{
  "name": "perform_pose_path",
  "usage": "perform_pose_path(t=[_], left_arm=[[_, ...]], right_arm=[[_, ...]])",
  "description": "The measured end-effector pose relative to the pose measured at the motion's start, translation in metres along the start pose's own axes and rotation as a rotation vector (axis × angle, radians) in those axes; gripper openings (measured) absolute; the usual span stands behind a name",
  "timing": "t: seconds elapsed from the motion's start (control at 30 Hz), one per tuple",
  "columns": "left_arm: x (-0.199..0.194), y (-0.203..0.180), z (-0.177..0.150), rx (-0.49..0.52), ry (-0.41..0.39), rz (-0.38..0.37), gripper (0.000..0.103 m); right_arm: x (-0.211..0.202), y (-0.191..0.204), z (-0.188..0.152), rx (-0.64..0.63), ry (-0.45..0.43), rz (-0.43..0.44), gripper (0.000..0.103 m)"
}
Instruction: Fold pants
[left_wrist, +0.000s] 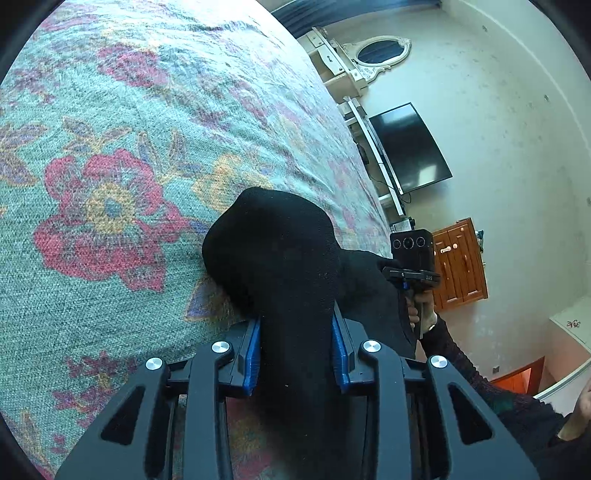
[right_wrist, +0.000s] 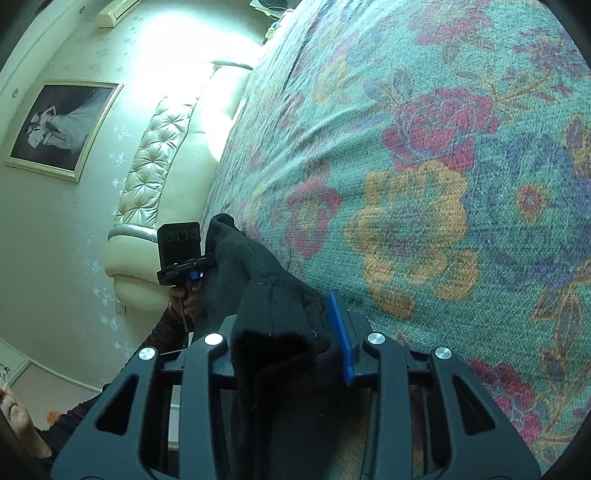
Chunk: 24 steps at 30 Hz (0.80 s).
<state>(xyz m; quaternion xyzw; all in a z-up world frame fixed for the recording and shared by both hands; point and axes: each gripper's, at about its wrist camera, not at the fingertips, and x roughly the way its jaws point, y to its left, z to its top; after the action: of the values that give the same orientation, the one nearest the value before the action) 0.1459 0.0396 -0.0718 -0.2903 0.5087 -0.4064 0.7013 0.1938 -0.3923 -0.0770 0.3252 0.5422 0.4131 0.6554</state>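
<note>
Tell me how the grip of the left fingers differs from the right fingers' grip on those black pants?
Left gripper: both blue pads show, squeezing a thick bundle of the black pants. Right gripper: only one blue pad shows, cloth drapes over the other. Both are closed on the pants above the floral bedspread.

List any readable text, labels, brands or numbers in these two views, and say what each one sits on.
Small white marking on the right gripper, on its black crossbar: upside down and too small to read surely.
Papers on the shelf under the television: too small to read.
Framed picture: a photograph, no text.
Black pants and floral bedspread: no text.
</note>
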Motion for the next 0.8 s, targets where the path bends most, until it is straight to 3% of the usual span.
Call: perform_pose_path(t=[0.3, 0.53, 0.63, 0.7, 0.8], left_arm=[[-0.019, -0.009, 0.019, 0.041, -0.105, 0.011, 0.026], [-0.035, 0.014, 0.04, -0.01, -0.168, 0.057, 0.026], [-0.031, 0.034, 0.041, -0.054, -0.155, 0.072, 0.027], [-0.025, 0.046, 0.037, -0.091, -0.148, 0.05, 0.03], [-0.031, 0.056, 0.027, -0.158, -0.182, -0.059, 0.042]], right_arm=[[0.003, 0.017, 0.027, -0.054, -0.042, -0.009, 0.03], [0.019, 0.018, 0.061, -0.042, -0.075, 0.011, 0.029], [0.027, 0.005, 0.064, 0.004, -0.063, 0.006, 0.03], [0.028, -0.006, 0.061, 0.054, -0.064, -0.006, 0.036], [0.017, -0.011, 0.051, 0.098, -0.072, 0.061, 0.052]])
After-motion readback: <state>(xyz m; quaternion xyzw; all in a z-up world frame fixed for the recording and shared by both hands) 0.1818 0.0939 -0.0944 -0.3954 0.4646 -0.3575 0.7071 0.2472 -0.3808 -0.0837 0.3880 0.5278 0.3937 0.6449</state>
